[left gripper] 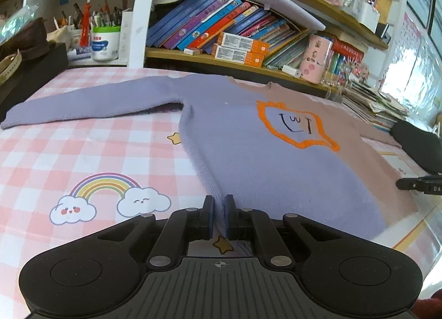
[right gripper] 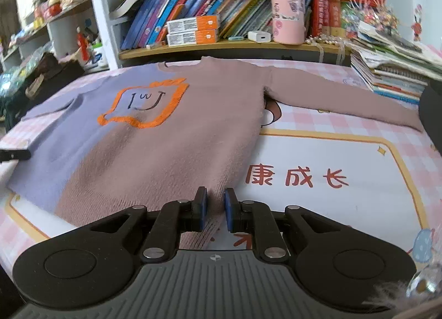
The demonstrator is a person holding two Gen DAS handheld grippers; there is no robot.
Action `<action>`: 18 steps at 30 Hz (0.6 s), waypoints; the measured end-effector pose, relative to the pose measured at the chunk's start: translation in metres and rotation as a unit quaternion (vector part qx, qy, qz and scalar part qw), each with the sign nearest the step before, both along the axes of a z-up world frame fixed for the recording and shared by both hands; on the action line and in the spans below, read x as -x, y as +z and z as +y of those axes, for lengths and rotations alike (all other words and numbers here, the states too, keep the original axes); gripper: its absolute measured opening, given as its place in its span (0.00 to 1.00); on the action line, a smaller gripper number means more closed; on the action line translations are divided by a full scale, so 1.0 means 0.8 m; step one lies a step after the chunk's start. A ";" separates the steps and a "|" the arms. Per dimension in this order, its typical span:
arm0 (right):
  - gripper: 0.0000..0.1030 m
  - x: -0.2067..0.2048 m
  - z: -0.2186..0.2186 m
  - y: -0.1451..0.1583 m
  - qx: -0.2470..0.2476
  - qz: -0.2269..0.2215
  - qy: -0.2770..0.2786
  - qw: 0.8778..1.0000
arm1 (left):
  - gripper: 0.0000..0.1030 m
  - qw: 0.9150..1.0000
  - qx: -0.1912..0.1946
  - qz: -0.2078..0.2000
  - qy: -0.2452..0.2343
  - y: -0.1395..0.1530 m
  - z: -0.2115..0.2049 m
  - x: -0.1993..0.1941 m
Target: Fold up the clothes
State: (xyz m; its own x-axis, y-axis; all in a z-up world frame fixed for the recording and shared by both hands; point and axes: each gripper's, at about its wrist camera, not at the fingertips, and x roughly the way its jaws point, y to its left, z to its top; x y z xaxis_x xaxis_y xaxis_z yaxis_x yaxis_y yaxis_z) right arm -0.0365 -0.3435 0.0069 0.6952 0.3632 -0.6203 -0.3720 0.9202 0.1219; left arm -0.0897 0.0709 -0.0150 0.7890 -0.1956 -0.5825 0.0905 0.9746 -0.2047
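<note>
Lying flat and face up on a pink checked cloth point(left gripper: 83, 142), spread across the table: a sweater point(left gripper: 248, 136), lilac on one half and dusty pink on the other, an orange-outlined face patch point(left gripper: 297, 125) on the chest. Running with its long axis away from both cameras, hem nearest, collar farthest, toward the shelf point(left gripper: 221, 60). Stretching both sleeves straight out sideways, the lilac sleeve point(left gripper: 91, 103) toward a dark box point(left gripper: 30, 70) at the table's far left corner, its cuff ending just beside that box; the pink sleeve point(right gripper: 345, 98) reaching toward a stack of magazines point(right gripper: 397, 70) on the right, cuff close to a black shape at the frame edge. Crowding the back edge: leaning books point(right gripper: 193, 9), two orange-and-white cartons point(right gripper: 193, 31), a pink tin point(right gripper: 288, 12), a white charger point(right gripper: 259, 36), a tub of pens point(left gripper: 105, 42). Sitting near the collar but not touching it, as far as can be told. Pinching the lilac hem corner, left gripper point(left gripper: 219, 219) clamped tight on the knit, fabric bunching between the blue pads. Pinching the pink hem corner likewise, right gripper point(right gripper: 215, 212) closed on cloth. Showing printed rainbow and clouds point(left gripper: 107, 197) left of the sweater, red characters point(right gripper: 295, 178) right of it.
</note>
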 end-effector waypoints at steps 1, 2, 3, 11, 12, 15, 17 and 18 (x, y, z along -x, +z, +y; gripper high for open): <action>0.12 0.001 0.003 0.000 0.005 -0.003 0.000 1.000 | 0.06 1.000 -0.001 0.000 -0.001 0.000 0.000 -0.001; 0.12 0.002 0.005 0.000 0.010 -0.006 -0.001 1.000 | 0.06 1.000 -0.002 -0.001 -0.001 0.000 0.000 -0.002; 0.12 0.002 0.006 0.000 0.012 -0.007 -0.001 1.000 | 0.07 1.000 -0.004 -0.001 -0.001 0.000 0.000 -0.003; 0.51 0.010 0.008 0.012 0.013 -0.045 -0.013 0.999 | 0.53 0.999 -0.010 -0.036 0.026 0.012 -0.003 0.010; 0.60 0.012 0.009 0.017 0.010 -0.058 -0.015 0.998 | 0.75 0.998 -0.009 -0.048 0.032 0.017 -0.002 0.014; 0.79 0.012 0.017 0.030 -0.003 -0.092 -0.012 0.996 | 0.81 0.995 -0.006 -0.086 0.055 0.033 0.003 0.023; 0.84 0.008 0.029 0.037 -0.006 -0.109 0.002 0.994 | 0.85 0.993 -0.004 -0.093 0.067 0.041 0.009 0.023; 0.85 0.003 0.036 0.039 -0.004 -0.114 0.011 0.993 | 0.90 0.993 -0.006 -0.092 0.074 0.042 0.012 0.022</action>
State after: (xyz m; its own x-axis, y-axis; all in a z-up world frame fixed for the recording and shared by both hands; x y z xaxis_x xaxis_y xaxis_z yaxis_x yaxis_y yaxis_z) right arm -0.0393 -0.3150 0.0380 0.8092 0.3834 -0.4452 -0.4100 0.9112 0.0396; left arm -0.1069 0.0806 0.0189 0.9021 -0.0626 -0.4270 -0.0198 0.9824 -0.1860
